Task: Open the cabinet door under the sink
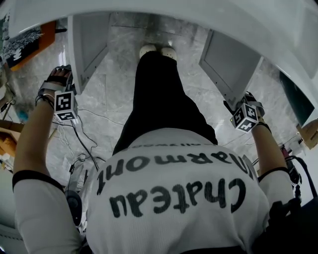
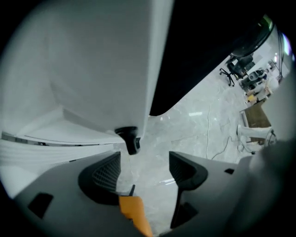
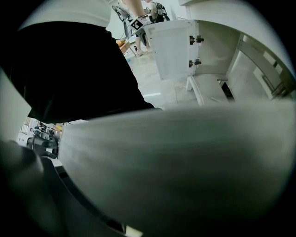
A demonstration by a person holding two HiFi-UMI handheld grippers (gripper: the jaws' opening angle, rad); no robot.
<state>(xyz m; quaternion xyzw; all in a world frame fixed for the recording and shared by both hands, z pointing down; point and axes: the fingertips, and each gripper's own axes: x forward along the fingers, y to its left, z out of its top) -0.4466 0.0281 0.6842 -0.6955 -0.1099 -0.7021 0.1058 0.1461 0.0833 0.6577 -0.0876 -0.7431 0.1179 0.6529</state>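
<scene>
Both white cabinet doors under the sink stand swung out in the head view, the left door (image 1: 88, 49) and the right door (image 1: 229, 67). My left gripper (image 1: 65, 85) points down at the left door's outer top corner. In the left gripper view its jaws (image 2: 143, 173) are open with only floor between the black pads (image 2: 104, 178); the door's black knob (image 2: 128, 138) sits just beyond the left pad. My right gripper (image 1: 239, 110) is at the right door's top edge. In the right gripper view a blurred door panel (image 3: 185, 166) hides the jaws.
The sink counter's white rim (image 1: 198, 15) arches over the top. The person's legs and shoes (image 1: 158, 50) stand between the doors on the marble floor (image 1: 107, 104). Cables (image 1: 84, 141) trail at the left. The open cabinet interior (image 3: 217, 88) shows past the far door (image 3: 173, 46).
</scene>
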